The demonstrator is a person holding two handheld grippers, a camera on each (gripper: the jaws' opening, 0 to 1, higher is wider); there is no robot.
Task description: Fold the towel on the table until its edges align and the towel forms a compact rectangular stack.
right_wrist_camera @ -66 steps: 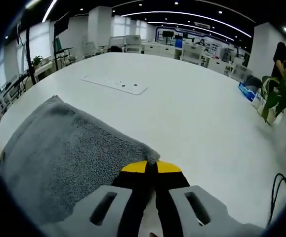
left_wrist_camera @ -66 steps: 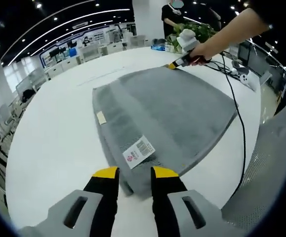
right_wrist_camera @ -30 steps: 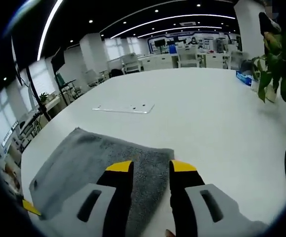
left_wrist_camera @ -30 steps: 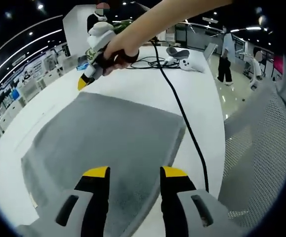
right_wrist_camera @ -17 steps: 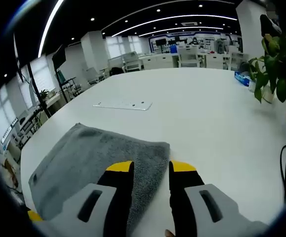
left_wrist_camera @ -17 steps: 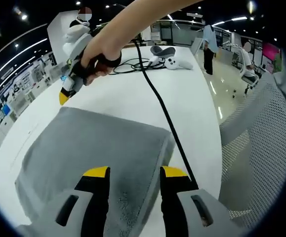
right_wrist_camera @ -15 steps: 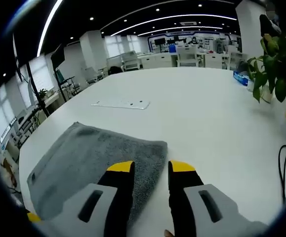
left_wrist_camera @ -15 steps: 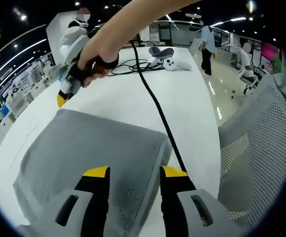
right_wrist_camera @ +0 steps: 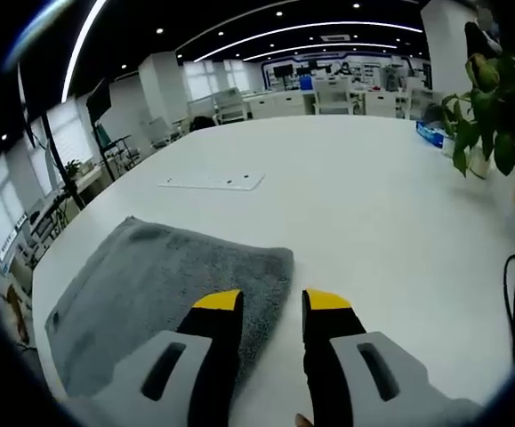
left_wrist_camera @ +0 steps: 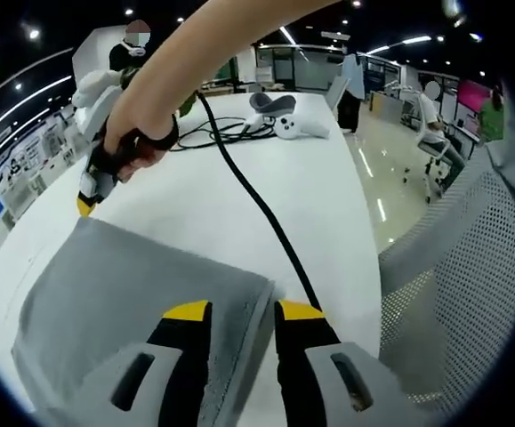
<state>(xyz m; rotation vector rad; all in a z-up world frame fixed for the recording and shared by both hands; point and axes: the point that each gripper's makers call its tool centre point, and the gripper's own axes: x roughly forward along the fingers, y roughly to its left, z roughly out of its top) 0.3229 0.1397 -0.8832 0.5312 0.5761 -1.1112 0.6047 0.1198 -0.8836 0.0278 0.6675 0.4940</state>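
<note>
Towel: the grey towel (left_wrist_camera: 141, 307) lay flat on the white table (left_wrist_camera: 239, 196), already doubled over, filling the lower left of the left gripper view and the lower left of the right gripper view (right_wrist_camera: 159, 294).

Left gripper: the left gripper (left_wrist_camera: 242, 312) stood released, its yellow-tipped jaws parted, one to each side of the towel's near corner at the bottom centre of its own view; I could not tell whether they touched the cloth.

Right gripper: the right gripper (right_wrist_camera: 272, 301) was likewise unclenched, jaws apart at another corner, the left jaw over the cloth and the right jaw over bare table. It showed again at upper left of the left gripper view (left_wrist_camera: 97, 173), held in a hand (left_wrist_camera: 137, 133), its tip just at the towel's far edge.

Deciding relation: the edge between the two corners ran from bottom centre up to the left of the left gripper view; the rest of the towel spread leftward from it, so each corner had its own tool.

Judgement: both would likely close on those corners and carry them across for a further fold.

Cable: a black cable (left_wrist_camera: 257, 209) ran over the table just right of the left gripper's corner.
</note>
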